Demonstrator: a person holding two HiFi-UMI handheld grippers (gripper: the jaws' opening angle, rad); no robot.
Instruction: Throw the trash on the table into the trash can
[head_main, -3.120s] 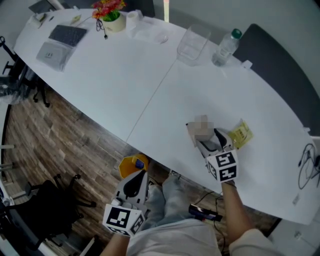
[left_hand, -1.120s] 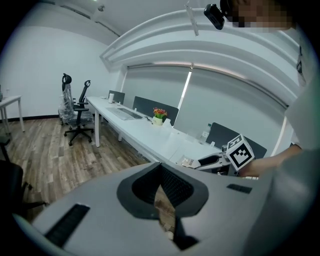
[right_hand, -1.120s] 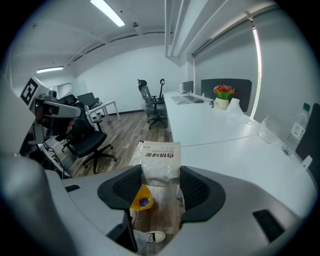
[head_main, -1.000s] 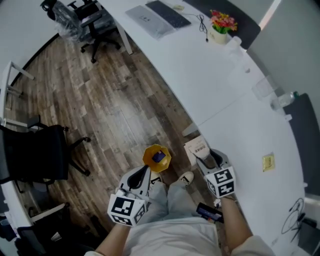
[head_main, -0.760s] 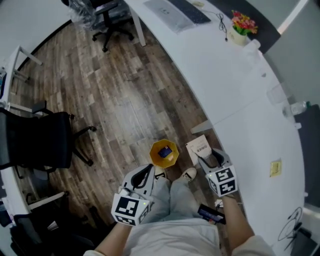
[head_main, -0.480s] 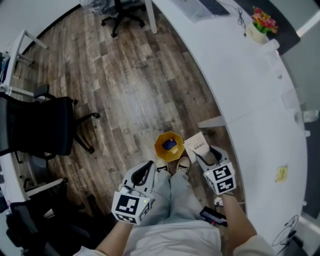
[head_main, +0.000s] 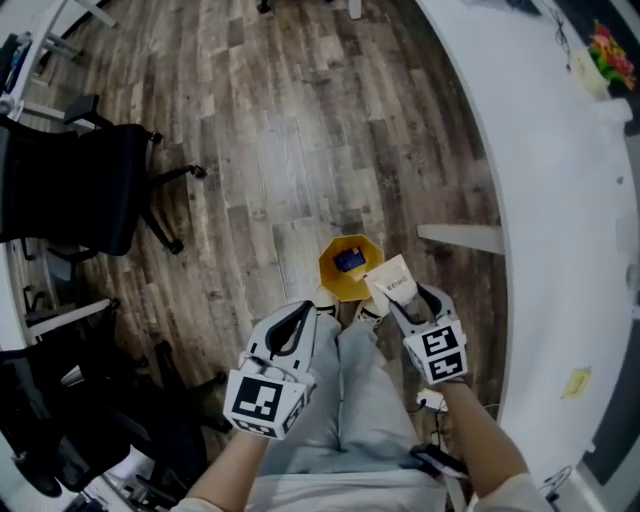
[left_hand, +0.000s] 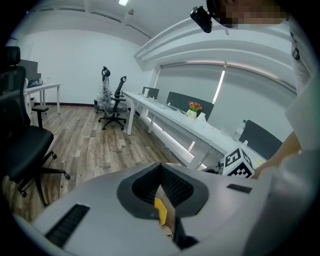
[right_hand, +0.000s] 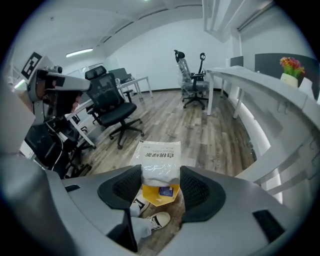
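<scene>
My right gripper (head_main: 405, 305) is shut on a white printed packet (head_main: 392, 282), held over the right rim of the yellow trash can (head_main: 349, 266) on the wooden floor. A blue item lies inside the can. In the right gripper view the packet (right_hand: 160, 162) sticks out between the pads, with the can (right_hand: 152, 192) right below it. My left gripper (head_main: 290, 330) hangs to the can's lower left, over the person's leg, with its jaws together and nothing in them. In the left gripper view the left gripper (left_hand: 161, 172) shows only a thin slit.
The white table (head_main: 560, 200) curves along the right with a yellow paper scrap (head_main: 576, 382) and a flower pot (head_main: 612, 45) on it. A black office chair (head_main: 70, 180) stands at the left. The person's shoe (right_hand: 159, 219) is by the can.
The view has swung from the table down to the floor. Both grippers have sunk, and the right one has carried the packet from beside the can to over its rim.
</scene>
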